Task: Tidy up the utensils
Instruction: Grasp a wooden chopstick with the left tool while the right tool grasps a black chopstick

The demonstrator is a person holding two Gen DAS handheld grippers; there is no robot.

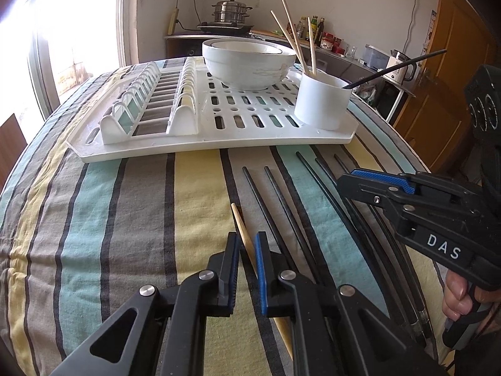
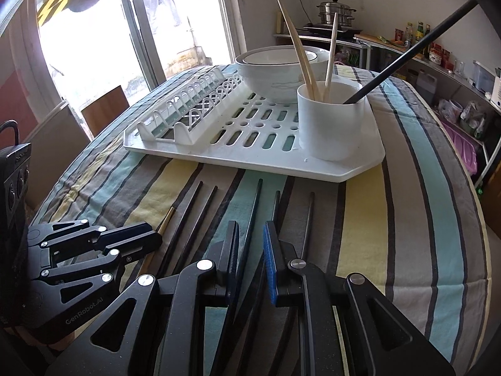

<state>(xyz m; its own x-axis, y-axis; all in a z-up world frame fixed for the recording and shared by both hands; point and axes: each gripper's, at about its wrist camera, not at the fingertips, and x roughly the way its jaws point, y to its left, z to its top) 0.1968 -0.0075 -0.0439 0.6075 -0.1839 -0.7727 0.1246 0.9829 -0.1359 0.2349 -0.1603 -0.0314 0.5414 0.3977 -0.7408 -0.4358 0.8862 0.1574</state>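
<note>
left gripper (image 1: 247, 269): black, blue pads, silver screws | right gripper (image 2: 250, 269): same, "das" label

Striped tablecloth (image 1: 125, 219) on table; stacked white bowls (image 1: 249, 62); steel steamer pot (image 1: 231, 11) on far counter.

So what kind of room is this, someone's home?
Most likely a home kitchen or dining area: a steamer pot on a stove, sauce bottles along the counter, and a dish rack on the striped tablecloth.
</note>
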